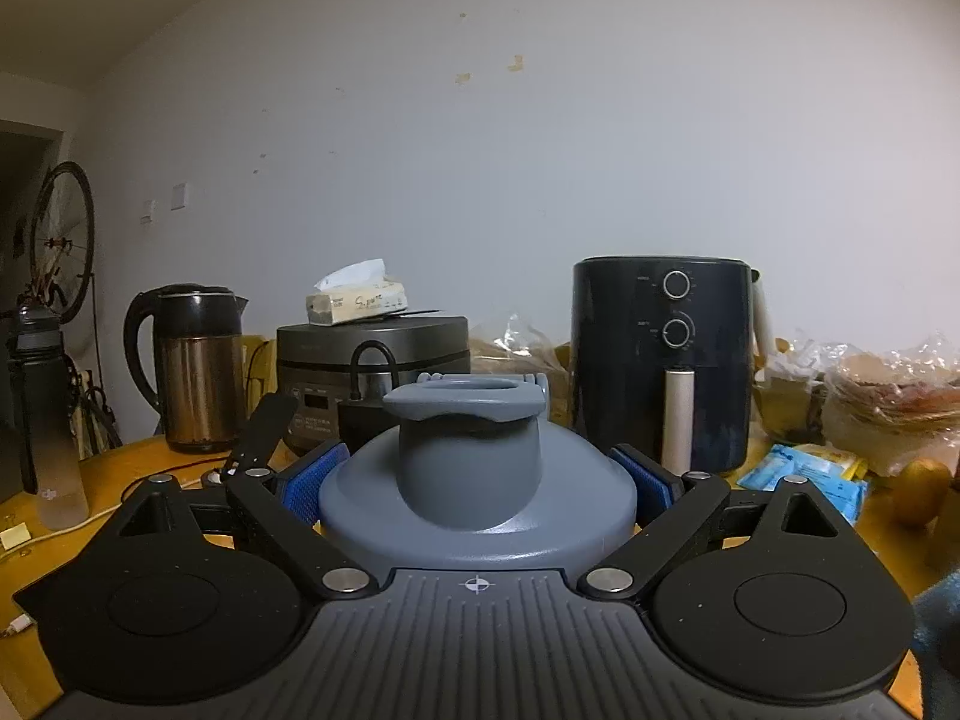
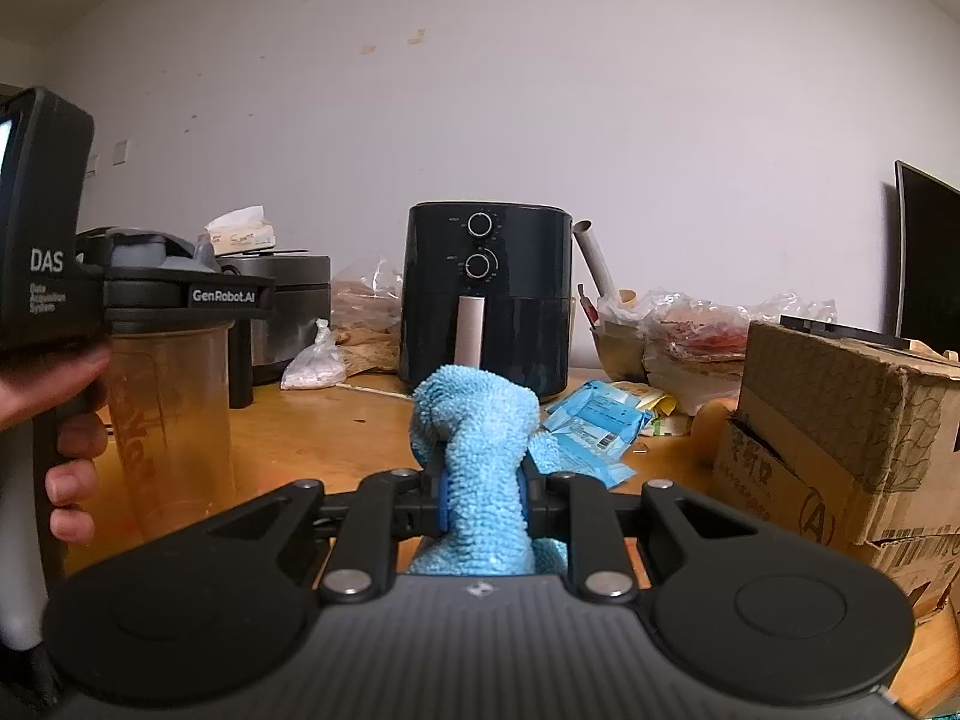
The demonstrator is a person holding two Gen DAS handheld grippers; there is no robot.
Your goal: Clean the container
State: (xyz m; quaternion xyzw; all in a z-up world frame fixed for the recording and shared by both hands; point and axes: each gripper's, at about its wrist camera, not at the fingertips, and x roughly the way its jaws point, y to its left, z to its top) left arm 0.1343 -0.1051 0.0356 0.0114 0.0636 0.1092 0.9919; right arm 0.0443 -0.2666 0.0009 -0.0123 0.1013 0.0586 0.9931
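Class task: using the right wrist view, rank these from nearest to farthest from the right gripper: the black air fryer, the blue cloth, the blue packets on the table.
1. Blue cloth: clamped in the right gripper.
2. Blue packets: on the table, just beyond, to the right.
3. Black air fryer: straight ahead, by the wall.

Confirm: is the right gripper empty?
No, the right gripper is shut on a light blue terry cloth, which bunches up between its blue pads.

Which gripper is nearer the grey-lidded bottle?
Left. The left gripper clamps the grey-lidded bottle at its lid; the right gripper, holding a blue cloth, sits beside it, apart.
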